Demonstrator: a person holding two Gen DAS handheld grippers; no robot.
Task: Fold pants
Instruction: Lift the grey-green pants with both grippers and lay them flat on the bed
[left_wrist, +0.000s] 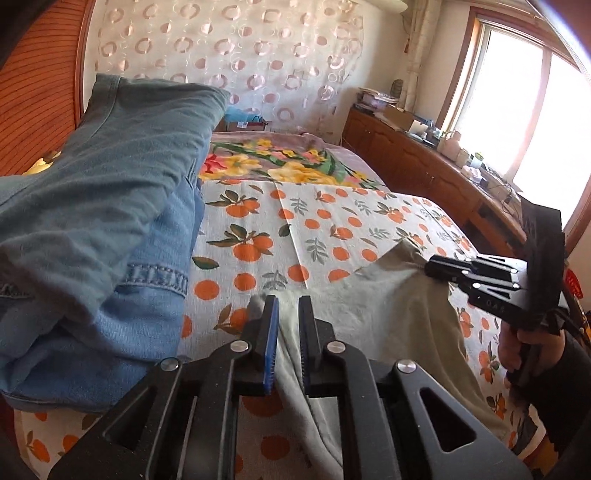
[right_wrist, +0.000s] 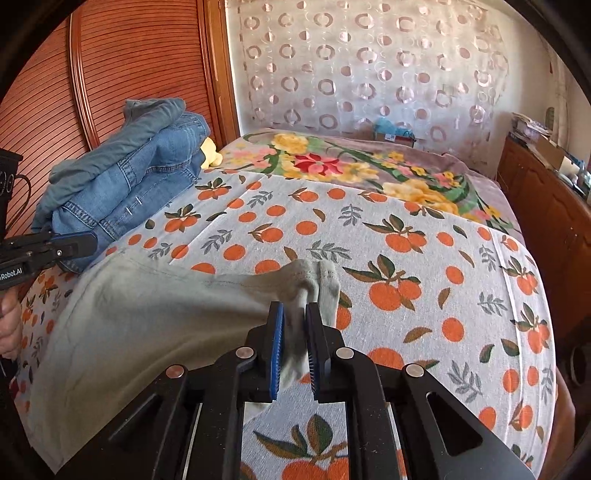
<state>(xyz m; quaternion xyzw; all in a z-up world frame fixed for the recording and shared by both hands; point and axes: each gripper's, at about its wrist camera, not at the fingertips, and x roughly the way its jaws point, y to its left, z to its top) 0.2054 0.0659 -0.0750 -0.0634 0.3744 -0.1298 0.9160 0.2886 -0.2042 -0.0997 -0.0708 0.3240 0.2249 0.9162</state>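
Bedroom light falls across a bed (right_wrist: 424, 236) covered by an orange-print sheet, with a wooden headboard (right_wrist: 122, 62) in the upper left of both views and a flowered blanket (right_wrist: 332, 162) beyond the sheet.

At the left of the frames a pile of denim clothes (left_wrist: 110, 192) sits on the sheet, bunched rather than neatly squared; whether it is finished work I cannot tell.

Toward the middle lie the pale grey-green pants (right_wrist: 147, 317), spread over the sheet in the lower part of each view. In the left wrist view the left gripper (left_wrist: 288, 343) stands at the bottom centre with its jaws a narrow way apart; cloth runs between them, but the blue pads (left_wrist: 273, 332) do not appear to press on it.

Further right, the right gripper (right_wrist: 295, 350) pinches a puckered corner of the pants between close-set jaws, lifted a little off the sheet. The left wrist view shows it at the right edge (left_wrist: 476, 280) biting the cloth, with the person's hand (left_wrist: 517, 350) below it.

My judgement: the fold is at an early stage. The pants look like a wide, loose layer, one end grasped, with no tidy stacked fold visible; the remaining folds and smoothing are still to come.
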